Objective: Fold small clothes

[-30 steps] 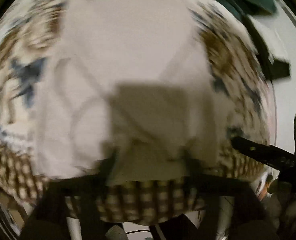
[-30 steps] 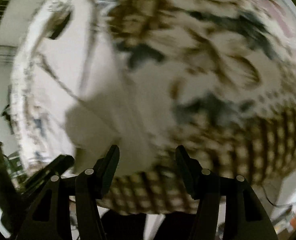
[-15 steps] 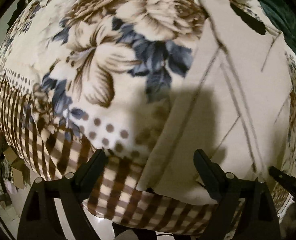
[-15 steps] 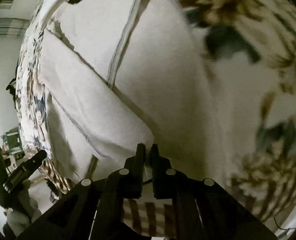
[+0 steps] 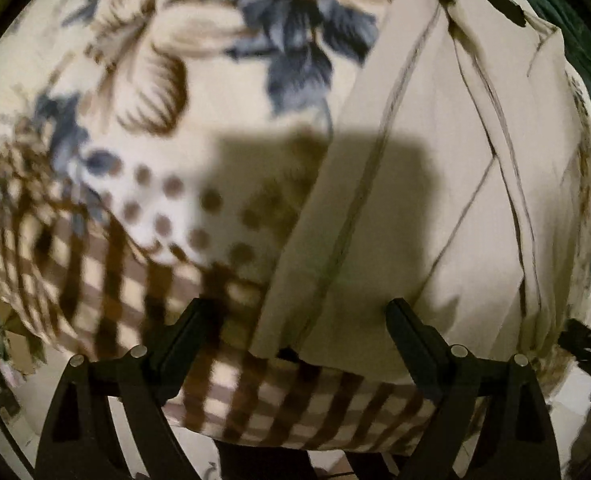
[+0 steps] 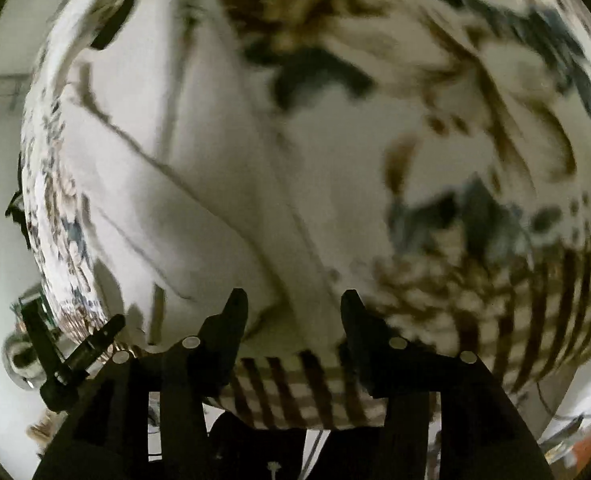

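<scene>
The cream garment (image 5: 423,184) lies spread on a floral blanket (image 5: 143,92) w/ a brown check border (image 5: 107,280), near the blanket's front edge, prob. so both tools can reach its hem w/o stretching. It looks already doubled in places: stitched seams and a folded flap run diagonally across it, so I'd judge the folding is partway, not finished.

Left gripper (image 5: 299,316) hangs over the garment's near left edge, jaws wide apart, nothing between them. One finger sits over the check border, the other over the cloth; can't tell if the tips actually touch the fabric. Its shadow falls square across cloth and blanket.

Right gripper (image 6: 293,310) is at the near right part of the same garment (image 6: 199,184), jaws apart but narrower than the left's, and empty. A fold edge runs right between the fingers, so it seems lined up to pinch there. View is motion-blurred, so contact is unclear.
</scene>
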